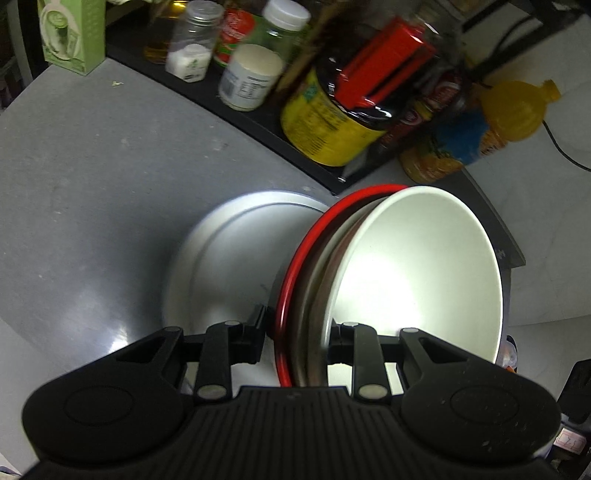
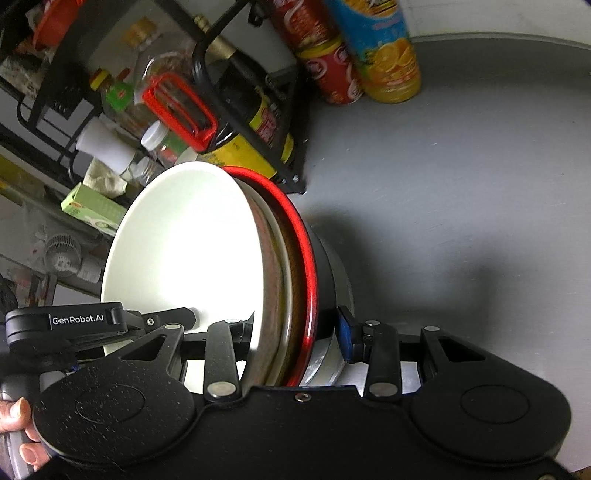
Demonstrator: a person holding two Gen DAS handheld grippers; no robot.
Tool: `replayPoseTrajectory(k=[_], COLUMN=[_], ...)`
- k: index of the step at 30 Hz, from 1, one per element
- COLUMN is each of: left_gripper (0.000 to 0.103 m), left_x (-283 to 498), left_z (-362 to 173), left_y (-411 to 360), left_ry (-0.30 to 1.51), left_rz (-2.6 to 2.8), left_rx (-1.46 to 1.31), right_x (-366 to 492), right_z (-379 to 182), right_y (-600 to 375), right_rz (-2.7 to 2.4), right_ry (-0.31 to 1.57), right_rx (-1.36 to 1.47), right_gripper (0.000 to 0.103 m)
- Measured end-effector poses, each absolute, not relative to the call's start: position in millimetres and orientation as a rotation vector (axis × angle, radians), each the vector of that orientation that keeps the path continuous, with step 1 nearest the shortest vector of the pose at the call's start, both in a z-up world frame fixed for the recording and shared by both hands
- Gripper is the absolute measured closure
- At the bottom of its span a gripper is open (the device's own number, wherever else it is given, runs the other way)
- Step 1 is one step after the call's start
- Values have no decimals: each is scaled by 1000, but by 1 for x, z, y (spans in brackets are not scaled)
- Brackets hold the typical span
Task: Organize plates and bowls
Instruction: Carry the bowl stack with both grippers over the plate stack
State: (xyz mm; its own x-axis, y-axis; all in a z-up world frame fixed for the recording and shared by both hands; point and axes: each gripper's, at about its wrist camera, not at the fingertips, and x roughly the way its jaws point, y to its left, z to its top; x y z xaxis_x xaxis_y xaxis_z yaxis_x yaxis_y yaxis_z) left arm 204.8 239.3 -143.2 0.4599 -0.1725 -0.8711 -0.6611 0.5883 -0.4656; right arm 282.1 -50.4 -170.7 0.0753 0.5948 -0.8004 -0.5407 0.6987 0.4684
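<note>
A nested stack of bowls stands tilted on edge: a white bowl (image 1: 417, 266) (image 2: 184, 251) innermost, a brown-rimmed bowl (image 1: 321, 280) around it, and a black bowl with a red rim (image 1: 295, 258) (image 2: 309, 258) outermost. My left gripper (image 1: 297, 339) is shut on the stack's rim, one finger inside the white bowl and one outside. From the opposite side, my right gripper (image 2: 295, 332) clamps the same stack, its blue-padded finger (image 2: 347, 338) against the black outer wall. A silver plate (image 1: 229, 258) (image 2: 325, 358) lies flat on the table just under the stack.
A black rack holds jars and bottles, among them a yellow-labelled jar (image 1: 332, 122) close behind the stack. An orange juice bottle (image 1: 517, 110), a green carton (image 1: 70, 33) and tall cans (image 2: 388, 48) stand nearby. Grey tabletop (image 2: 461, 184) spreads around. A hand (image 2: 14, 417) holds the left gripper's handle.
</note>
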Motion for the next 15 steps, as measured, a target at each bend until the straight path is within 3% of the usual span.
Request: replayPoseTrajectory(k=[15], left_gripper=[76], left_x=[196], left_z=[-161], left_y=[268], left_ry=[1114], left_rz=[347], left_rx=[-921], right_x=[267], right_z=[-191], right_y=[-26], right_rz=[861], right_ry=[1277], right_rx=[5], right_gripper=[66])
